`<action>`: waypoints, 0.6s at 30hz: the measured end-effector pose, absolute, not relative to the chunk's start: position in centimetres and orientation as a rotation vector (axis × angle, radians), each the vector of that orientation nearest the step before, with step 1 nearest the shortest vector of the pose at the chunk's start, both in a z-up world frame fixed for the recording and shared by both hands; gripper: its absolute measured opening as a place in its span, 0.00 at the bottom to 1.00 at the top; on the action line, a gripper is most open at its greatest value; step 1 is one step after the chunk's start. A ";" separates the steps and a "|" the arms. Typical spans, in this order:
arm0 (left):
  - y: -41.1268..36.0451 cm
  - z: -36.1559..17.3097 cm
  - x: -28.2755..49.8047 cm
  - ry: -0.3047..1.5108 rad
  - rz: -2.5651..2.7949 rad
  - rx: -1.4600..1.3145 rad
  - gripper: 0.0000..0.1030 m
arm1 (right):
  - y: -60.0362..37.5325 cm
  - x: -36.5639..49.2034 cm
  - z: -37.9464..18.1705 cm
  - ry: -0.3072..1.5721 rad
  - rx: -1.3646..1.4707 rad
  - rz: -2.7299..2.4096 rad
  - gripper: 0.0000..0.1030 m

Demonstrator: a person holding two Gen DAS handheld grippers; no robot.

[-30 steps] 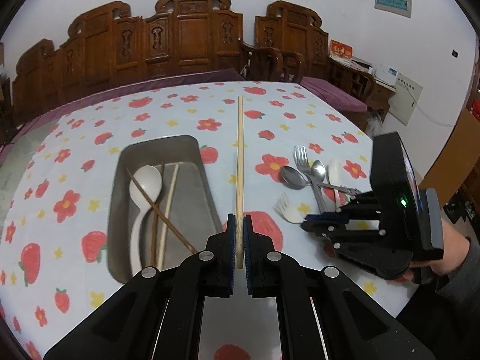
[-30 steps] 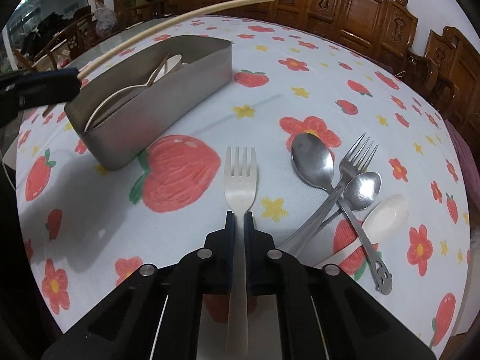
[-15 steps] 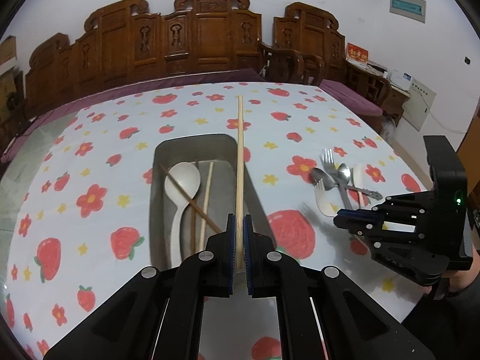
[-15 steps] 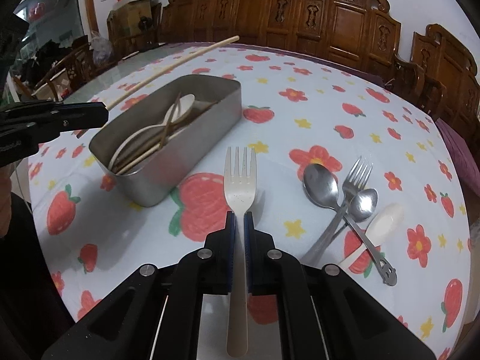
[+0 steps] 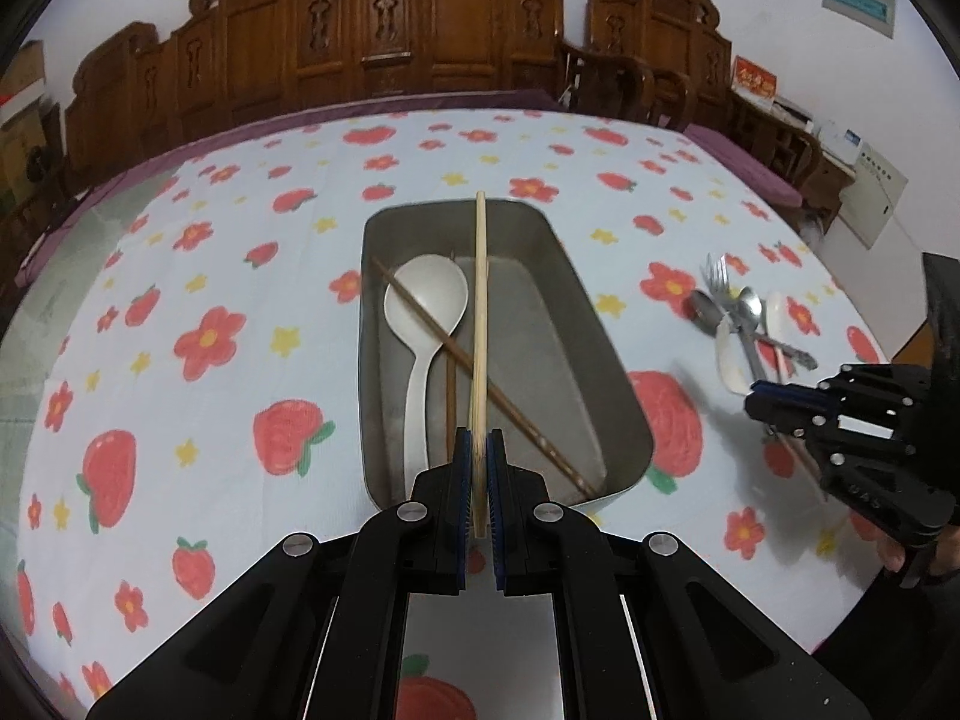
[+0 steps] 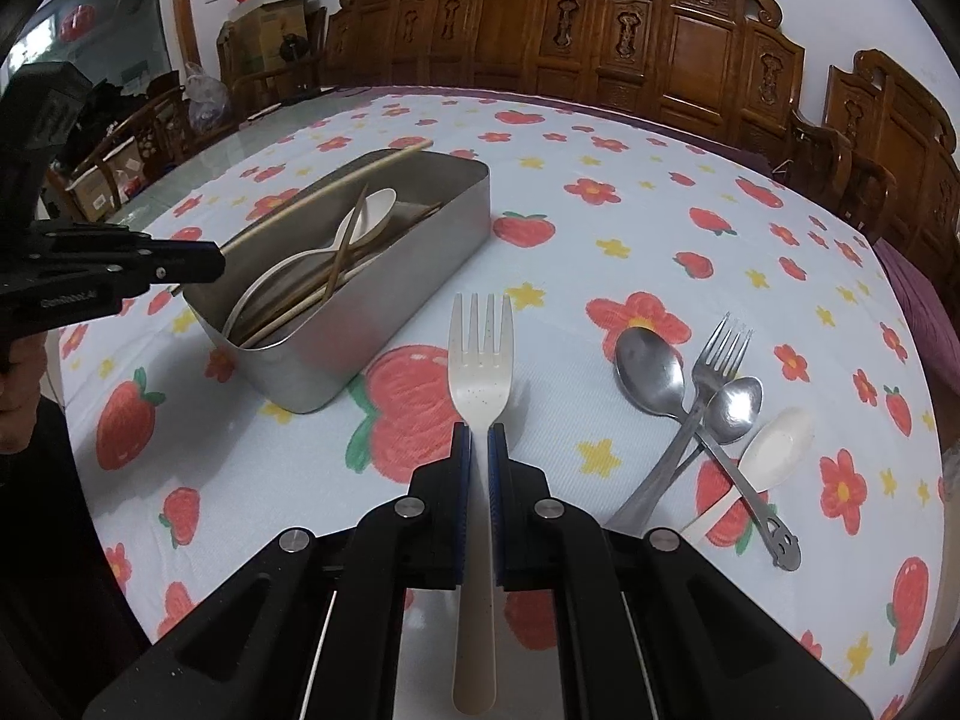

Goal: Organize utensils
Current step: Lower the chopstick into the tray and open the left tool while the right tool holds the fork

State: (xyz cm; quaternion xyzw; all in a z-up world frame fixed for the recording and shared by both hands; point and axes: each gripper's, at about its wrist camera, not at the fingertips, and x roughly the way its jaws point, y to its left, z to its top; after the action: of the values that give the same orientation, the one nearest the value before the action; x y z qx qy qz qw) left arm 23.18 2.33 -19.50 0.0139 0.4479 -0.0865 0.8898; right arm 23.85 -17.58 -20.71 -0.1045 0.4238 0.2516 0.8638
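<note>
My left gripper [image 5: 478, 450] is shut on a pale wooden chopstick [image 5: 480, 300] and holds it lengthwise over the metal tray [image 5: 606, 360]. The tray holds a white spoon [image 5: 423, 306] and brown chopsticks [image 5: 510, 414]. My right gripper [image 6: 478, 444] is shut on a white plastic fork [image 6: 480, 354], held above the cloth to the right of the tray [image 6: 420, 264]. In the left wrist view the right gripper [image 5: 759, 399] is at the right; in the right wrist view the left gripper [image 6: 210, 261] is at the left.
On the cloth to the right lie a steel spoon [image 6: 651, 369], a steel fork [image 6: 714, 360], a smaller steel spoon [image 6: 735, 408] and a white spoon [image 6: 777, 447]. Carved wooden chairs [image 5: 456, 30] ring the table's far side. The table edge is near on the right.
My left gripper has moved left with the chopstick, from beside the tray to over it. My right gripper has lifted the white fork off the cloth and drawn back.
</note>
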 end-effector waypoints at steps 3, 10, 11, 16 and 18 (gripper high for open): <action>2.4 -19.8 23.6 0.939 -0.179 0.025 0.04 | -17.7 23.9 -20.8 0.889 -0.219 0.525 0.07; 2.0 -20.0 24.5 0.952 -0.194 0.000 0.04 | -18.0 24.0 -20.8 0.889 -0.217 0.519 0.07; 1.9 -20.1 24.6 0.954 -0.199 -0.001 0.04 | -18.0 24.1 -20.8 0.889 -0.217 0.518 0.07; 1.0 -20.6 24.7 0.962 -0.213 0.009 0.04 | -18.1 24.2 -20.7 0.888 -0.213 0.517 0.07; 0.9 -20.6 24.9 0.960 -0.210 0.008 0.04 | -18.1 24.1 -20.7 0.887 -0.212 0.517 0.07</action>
State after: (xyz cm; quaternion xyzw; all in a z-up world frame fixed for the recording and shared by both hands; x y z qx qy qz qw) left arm 24.87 0.92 -20.57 0.0038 0.4608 -0.1010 0.8817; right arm 24.13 -18.10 -20.75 -0.1014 0.4234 0.2468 0.8658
